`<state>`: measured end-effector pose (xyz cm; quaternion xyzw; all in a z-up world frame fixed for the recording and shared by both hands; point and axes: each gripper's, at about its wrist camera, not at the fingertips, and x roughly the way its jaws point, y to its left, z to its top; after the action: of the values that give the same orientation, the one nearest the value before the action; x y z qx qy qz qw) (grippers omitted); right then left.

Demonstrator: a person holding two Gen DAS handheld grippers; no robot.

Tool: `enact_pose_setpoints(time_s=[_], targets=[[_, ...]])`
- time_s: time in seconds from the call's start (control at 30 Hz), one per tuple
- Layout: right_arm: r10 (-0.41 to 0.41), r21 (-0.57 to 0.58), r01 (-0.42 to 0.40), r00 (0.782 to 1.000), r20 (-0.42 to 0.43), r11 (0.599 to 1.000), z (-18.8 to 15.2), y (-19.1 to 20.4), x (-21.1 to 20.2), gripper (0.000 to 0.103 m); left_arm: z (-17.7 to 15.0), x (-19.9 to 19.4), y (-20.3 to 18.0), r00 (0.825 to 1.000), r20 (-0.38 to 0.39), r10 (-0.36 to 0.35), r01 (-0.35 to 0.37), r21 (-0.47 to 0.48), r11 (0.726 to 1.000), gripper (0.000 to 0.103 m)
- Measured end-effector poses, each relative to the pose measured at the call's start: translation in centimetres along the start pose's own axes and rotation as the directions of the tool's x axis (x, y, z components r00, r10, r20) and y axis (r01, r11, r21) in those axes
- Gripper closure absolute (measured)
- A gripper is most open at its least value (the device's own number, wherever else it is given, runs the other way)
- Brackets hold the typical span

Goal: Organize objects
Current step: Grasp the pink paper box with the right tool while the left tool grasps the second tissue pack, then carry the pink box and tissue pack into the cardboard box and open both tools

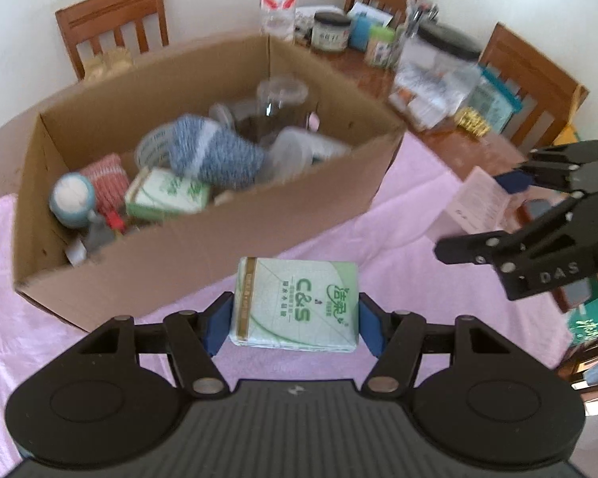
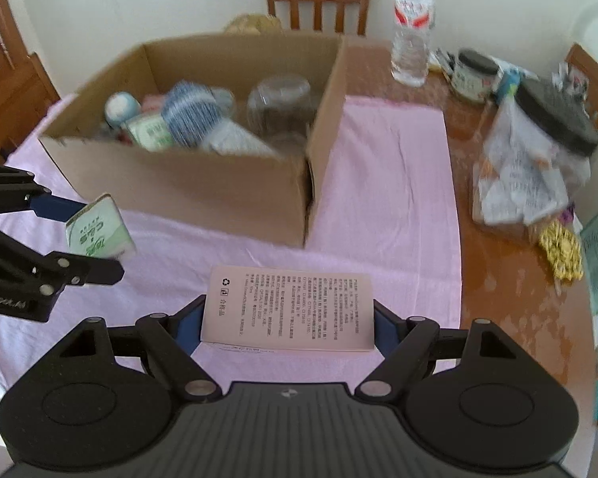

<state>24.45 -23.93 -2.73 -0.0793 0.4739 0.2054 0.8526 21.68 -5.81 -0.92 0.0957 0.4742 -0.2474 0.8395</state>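
My left gripper (image 1: 293, 324) is shut on a green and white tissue pack (image 1: 297, 304), lifted above the pink cloth (image 1: 398, 275) in front of the cardboard box (image 1: 203, 231). In the right wrist view that pack (image 2: 99, 229) hangs at the left between the left gripper's blue pads (image 2: 52, 205). My right gripper (image 2: 287, 324) is shut on a pale pink printed box (image 2: 287, 308), held above the cloth (image 2: 382, 183). The same pink box (image 1: 476, 203) shows at the right of the left wrist view. The open box (image 2: 203, 191) holds a blue knitted item (image 1: 215, 155), a tissue pack, jars and small toys.
Beyond the cloth, the wooden table (image 2: 498, 255) carries a water bottle (image 2: 412, 24), jars (image 2: 472, 75), a clear bag with a black lid (image 2: 538, 159) and a gold trinket (image 2: 560, 255). Wooden chairs (image 1: 111, 24) stand against the wall.
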Motion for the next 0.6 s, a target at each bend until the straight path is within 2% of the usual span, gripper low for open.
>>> enact_pose_setpoints(time_s=[0.3,0.6], targets=[[0.041,-0.049,-0.037,0.996,0.077,0.998,4.6,2.2,-2.9,0.018,3.3,-3.6,2.6,0.996,0.088,-0.009,0.009,-0.003,1.000,0.039],[0.031,-0.053,-0.024,0.990,0.135,0.998,9.0,4.8,-2.9,0.018,6.6,-4.1,6.3,0.994,0.106,0.013,-0.015,0.020,1.000,0.039]])
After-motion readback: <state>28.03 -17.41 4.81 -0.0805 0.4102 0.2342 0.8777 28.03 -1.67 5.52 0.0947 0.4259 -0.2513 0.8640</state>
